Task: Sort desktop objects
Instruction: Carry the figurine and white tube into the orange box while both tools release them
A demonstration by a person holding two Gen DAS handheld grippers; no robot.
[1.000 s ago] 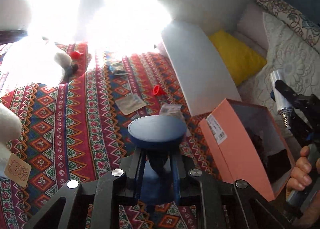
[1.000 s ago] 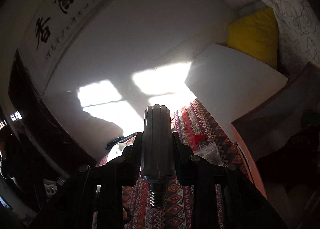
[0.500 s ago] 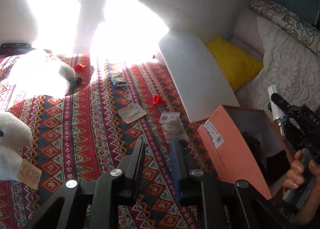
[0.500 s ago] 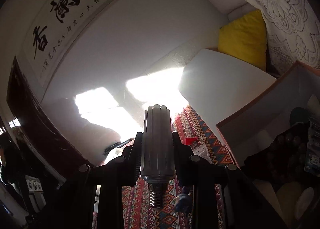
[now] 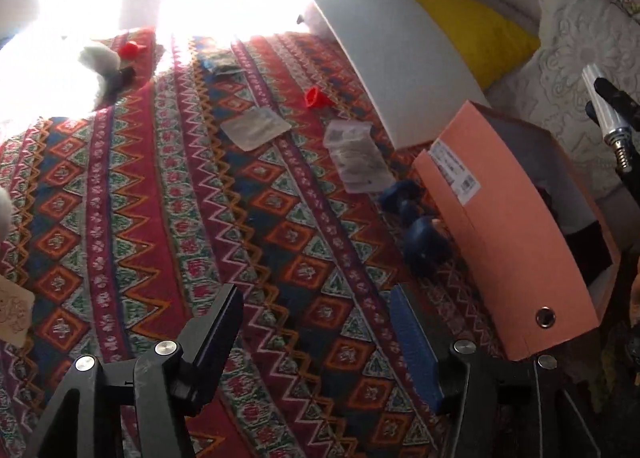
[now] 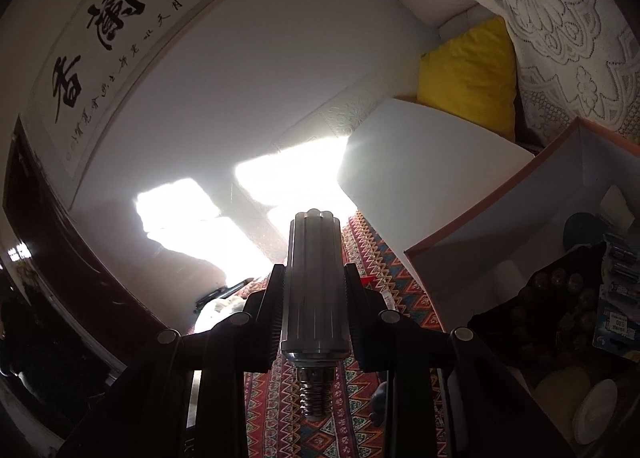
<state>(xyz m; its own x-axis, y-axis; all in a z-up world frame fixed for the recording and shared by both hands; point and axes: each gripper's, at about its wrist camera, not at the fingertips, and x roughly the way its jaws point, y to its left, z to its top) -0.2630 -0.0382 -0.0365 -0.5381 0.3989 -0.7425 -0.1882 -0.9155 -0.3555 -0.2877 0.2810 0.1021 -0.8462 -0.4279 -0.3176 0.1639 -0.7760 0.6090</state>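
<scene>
A patterned cloth covers the surface, with an open pink box at its right edge and a dark blue object lying just beside the box wall, outside it. The left gripper has just been opening and stands wide and empty, so the blue piece likely needs re-gripping. Only the right wrist view looks into the box, where the right gripper clamps a ribbed metal cylinder.

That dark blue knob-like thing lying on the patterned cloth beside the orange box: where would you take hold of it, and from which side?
Probably by the narrow neck of the blue object between its two rounded ends, coming from above on the cloth side. It lies tipped over with one end close against the orange box, so that side is blocked. The empty left claw, whose fingers have just been opening, is nearest.
</scene>
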